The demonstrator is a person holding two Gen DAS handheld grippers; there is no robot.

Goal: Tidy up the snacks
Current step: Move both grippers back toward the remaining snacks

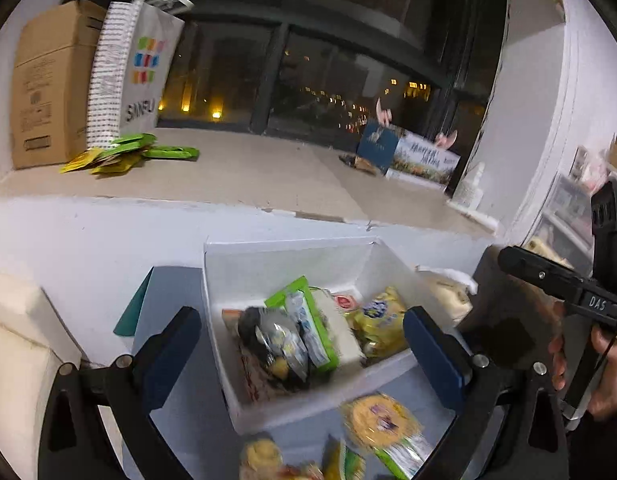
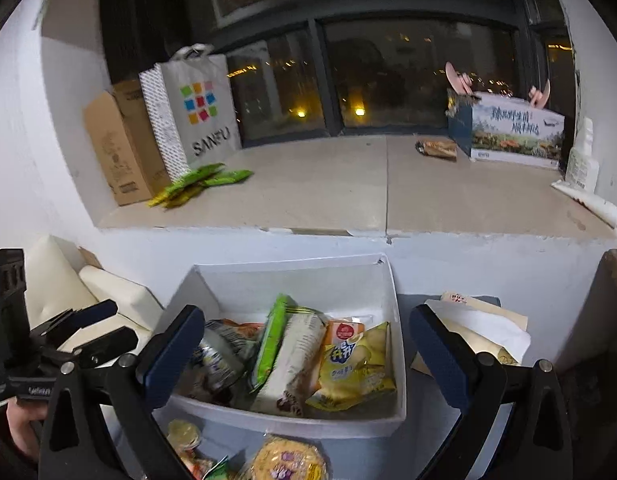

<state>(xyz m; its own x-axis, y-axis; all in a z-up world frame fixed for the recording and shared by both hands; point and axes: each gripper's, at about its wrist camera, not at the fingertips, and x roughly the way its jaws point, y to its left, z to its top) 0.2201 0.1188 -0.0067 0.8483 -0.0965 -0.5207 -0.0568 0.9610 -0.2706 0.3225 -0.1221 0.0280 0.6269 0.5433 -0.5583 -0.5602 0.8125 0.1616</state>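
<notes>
Both my grippers, left point(image 1: 302, 354) and right point(image 2: 304, 354), jaws wide apart, nothing held. White box point(image 2: 392, 280) part-filled. Round yellow pack point(image 2: 288, 460) loose in front; judge next: grab, drop in.

Paper bag point(image 2: 196, 114), left of the printed carton point(image 2: 512, 132) on the sill: "SANFU" (under coloured squares). Right gripper point(image 1: 564, 280) body: "DAS".

Right tongs point(image 2: 304, 354) gape empty over white box point(image 2: 392, 292); snack packets point(image 2: 356, 364) inside.
</notes>
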